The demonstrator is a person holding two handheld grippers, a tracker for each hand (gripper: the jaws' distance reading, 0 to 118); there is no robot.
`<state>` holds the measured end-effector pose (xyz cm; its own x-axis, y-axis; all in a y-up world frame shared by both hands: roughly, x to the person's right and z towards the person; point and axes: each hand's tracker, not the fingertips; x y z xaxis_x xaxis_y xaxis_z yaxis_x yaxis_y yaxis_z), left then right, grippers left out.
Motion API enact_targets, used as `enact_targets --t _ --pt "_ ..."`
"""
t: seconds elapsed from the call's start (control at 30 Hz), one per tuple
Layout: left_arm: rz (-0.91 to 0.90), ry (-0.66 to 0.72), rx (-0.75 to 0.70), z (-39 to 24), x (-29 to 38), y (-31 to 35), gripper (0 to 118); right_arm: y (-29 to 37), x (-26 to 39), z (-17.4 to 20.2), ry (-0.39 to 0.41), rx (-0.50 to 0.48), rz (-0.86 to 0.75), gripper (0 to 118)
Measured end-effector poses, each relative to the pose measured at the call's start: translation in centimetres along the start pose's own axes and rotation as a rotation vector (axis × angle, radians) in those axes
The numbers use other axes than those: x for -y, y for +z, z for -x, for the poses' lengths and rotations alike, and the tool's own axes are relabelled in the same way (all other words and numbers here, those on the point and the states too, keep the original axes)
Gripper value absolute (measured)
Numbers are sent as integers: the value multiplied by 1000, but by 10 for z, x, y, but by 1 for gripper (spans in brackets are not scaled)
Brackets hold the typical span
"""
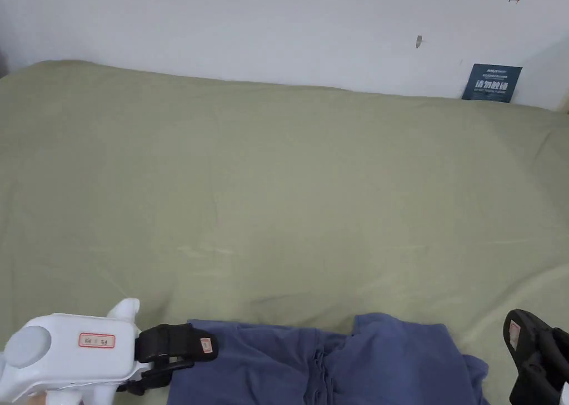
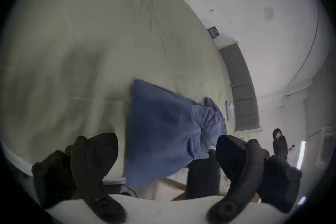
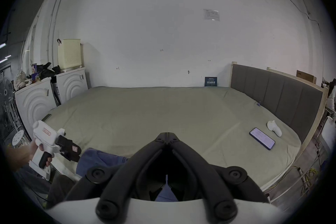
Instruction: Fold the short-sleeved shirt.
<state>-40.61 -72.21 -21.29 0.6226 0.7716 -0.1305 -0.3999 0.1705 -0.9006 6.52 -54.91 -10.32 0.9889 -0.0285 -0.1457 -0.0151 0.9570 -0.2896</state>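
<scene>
A blue short-sleeved shirt (image 1: 333,361) lies bunched at the near edge of the green bed sheet (image 1: 278,189), creased down its middle. In the left gripper view the shirt (image 2: 163,128) hangs partly over the bed edge. My left gripper (image 1: 203,356) hovers at the shirt's left corner, jaws apart and empty; in its own view the left gripper (image 2: 166,138) frames the shirt without touching it. My right gripper (image 1: 514,325) is just right of the shirt and clear of it. In its own view the right gripper (image 3: 167,134) has its tips together with nothing between them.
A phone (image 3: 261,140) and a white object (image 3: 274,128) lie on the sheet at the right, near the grey headboard (image 3: 276,93). A blue card (image 1: 492,83) leans on the back wall. White cabinets (image 3: 36,100) stand left of the bed.
</scene>
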Motion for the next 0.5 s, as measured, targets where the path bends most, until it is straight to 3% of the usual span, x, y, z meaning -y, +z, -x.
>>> enact_targets --t 0.1,0.13,0.17,0.2,0.27,0.33,0.5 --pt "27 28 128 1 -1 -20 110 2 -1 -1 16 10 7 0" --pt "18 37 171 -1 -2 -24 100 2 -1 -3 18 12 10 0" --pt "41 50 208 -2 -1 -30 74 1 -1 -5 19 11 13 0" --pt "43 48 164 3 -5 -31 18 0 -2 -5 19 14 17 0" --pt "5 19 5 6 -6 -38 16 -1 -3 -6 19 16 17 0" --pt "11 36 76 0 -6 -28 16 1 -5 -6 19 20 8 0" --pt "-109 23 -6 -14 -8 31 16 -2 -11 -7 26 6 -12 0"
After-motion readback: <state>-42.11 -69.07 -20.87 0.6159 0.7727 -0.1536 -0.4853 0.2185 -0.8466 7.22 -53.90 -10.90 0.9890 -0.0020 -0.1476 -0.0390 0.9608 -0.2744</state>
